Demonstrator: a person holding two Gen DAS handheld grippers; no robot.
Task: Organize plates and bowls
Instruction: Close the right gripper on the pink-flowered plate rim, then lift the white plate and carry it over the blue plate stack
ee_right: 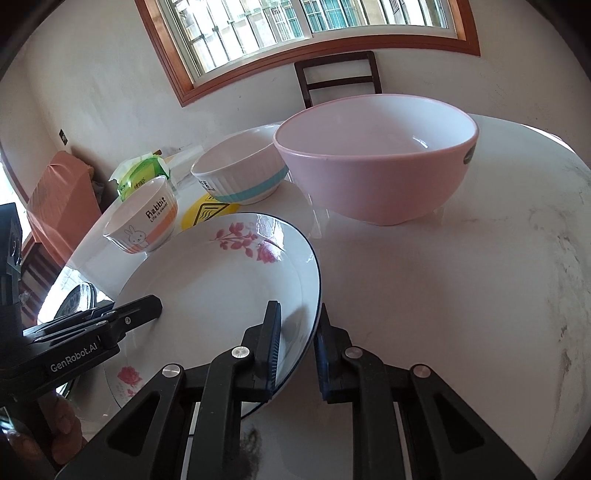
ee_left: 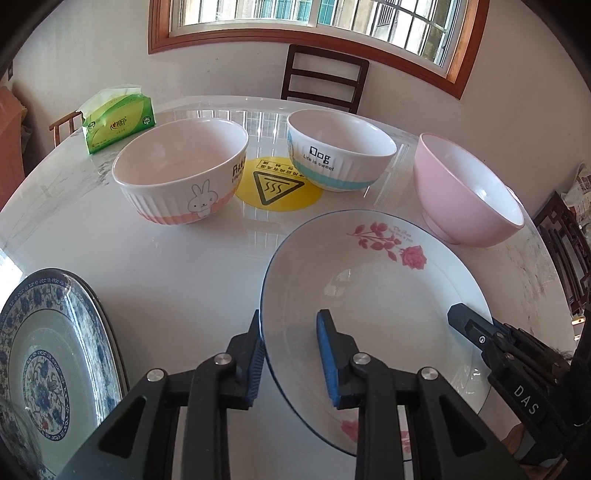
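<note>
Bare table (ee_right: 461,295) right of rose plate (ee_right: 221,280), pink bowl (ee_right: 376,177) behind, blue-patterned plate (ee_left: 48,354) left.

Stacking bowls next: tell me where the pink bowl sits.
The pink bowl stands upright on the table at the right, just behind the rose plate and right of the blue-banded bowl.

Daylight enters through the window (ee_left: 314,22) behind the table (ee_left: 184,258), bright and even; window glare reflects on the glossy tabletop and the rose plate (ee_right: 221,280). Both views are sharp centrally, with strong fisheye bending and black vignetted corners.
</note>
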